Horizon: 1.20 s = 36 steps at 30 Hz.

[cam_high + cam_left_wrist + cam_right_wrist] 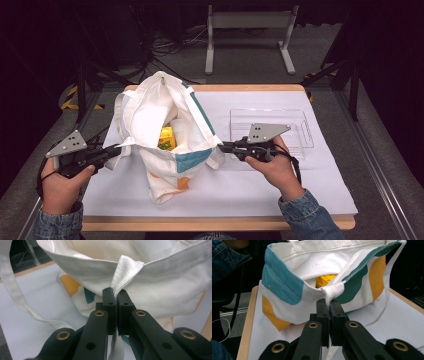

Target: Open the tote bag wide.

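Note:
A white cloth tote bag (165,135) with teal and orange patches stands open in the middle of the table. A yellow box (166,139) sits inside it, and shows through the mouth as the yellow box (325,280). My left gripper (116,148) is shut on the bag's left rim, pinching a fold of white fabric (125,272) between its pads. My right gripper (223,146) is shut on the right rim, on a tab of white webbing (333,291). The two grips hold the bag's mouth (155,112) apart.
A clear plastic tray (295,120) lies at the back right on the white table cover (280,185). A loose bag strap (15,295) hangs at the left. Dark stands and a white frame (250,30) are on the floor beyond the table.

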{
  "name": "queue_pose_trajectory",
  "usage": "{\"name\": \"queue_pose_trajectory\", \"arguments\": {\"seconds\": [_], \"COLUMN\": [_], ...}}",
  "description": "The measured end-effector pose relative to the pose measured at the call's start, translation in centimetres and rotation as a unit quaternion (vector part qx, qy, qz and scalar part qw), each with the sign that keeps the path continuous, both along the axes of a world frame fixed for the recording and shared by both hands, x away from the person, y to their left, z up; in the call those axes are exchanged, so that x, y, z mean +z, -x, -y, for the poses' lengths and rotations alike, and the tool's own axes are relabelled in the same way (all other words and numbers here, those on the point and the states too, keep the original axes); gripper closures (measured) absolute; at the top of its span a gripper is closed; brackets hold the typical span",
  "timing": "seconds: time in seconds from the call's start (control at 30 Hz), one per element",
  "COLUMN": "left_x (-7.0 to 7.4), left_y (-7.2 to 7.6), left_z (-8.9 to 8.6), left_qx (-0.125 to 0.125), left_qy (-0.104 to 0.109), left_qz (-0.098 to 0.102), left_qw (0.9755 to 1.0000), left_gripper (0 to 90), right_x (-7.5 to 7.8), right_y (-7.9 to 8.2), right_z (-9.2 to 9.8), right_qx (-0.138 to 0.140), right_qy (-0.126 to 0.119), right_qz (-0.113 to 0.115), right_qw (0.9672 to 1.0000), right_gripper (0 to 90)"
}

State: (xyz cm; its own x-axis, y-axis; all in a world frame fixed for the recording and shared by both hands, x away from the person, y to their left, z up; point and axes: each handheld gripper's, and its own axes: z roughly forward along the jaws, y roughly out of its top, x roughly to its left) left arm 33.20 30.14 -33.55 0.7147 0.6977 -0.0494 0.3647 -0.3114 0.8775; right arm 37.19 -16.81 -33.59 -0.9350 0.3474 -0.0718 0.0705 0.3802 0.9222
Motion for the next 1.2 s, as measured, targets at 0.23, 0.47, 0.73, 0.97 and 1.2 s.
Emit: {"name": "queue_pose_trajectory", "arguments": {"seconds": [0.23, 0.47, 0.73, 0.97, 1.2], "left_x": [-1.5, -2.9, -4.6, -5.6, -6.6], "left_y": [0.2, -0.3, -1.4, -1.9, -2.4], "left_z": [-0.9, -1.1, -1.3, -1.4, -1.4], "left_qx": [0.007, 0.002, -0.016, -0.013, -0.014], "left_qy": [-0.003, -0.01, -0.021, -0.027, -0.033], "left_qz": [-0.025, -0.047, -0.064, -0.088, -0.102], "left_qw": [0.9997, 0.9988, 0.9976, 0.9956, 0.9942], "left_gripper": [87.4, 87.5, 87.6, 87.6, 87.6], "right_x": [-0.7, -1.7, -3.3, -4.3, -5.9], "right_y": [0.2, 0.2, -0.2, -0.5, -0.9], "right_z": [0.2, -0.1, 0.2, -0.1, -0.7], "right_qx": [-0.002, 0.0, -0.012, -0.018, -0.023], "right_qy": [0.011, 0.03, 0.045, 0.06, 0.08], "right_qz": [-0.013, -0.027, -0.054, -0.068, -0.082], "right_qw": [0.9999, 0.9992, 0.9974, 0.9957, 0.9931], "right_gripper": [87.6, 87.7, 87.7, 87.8, 87.8]}}
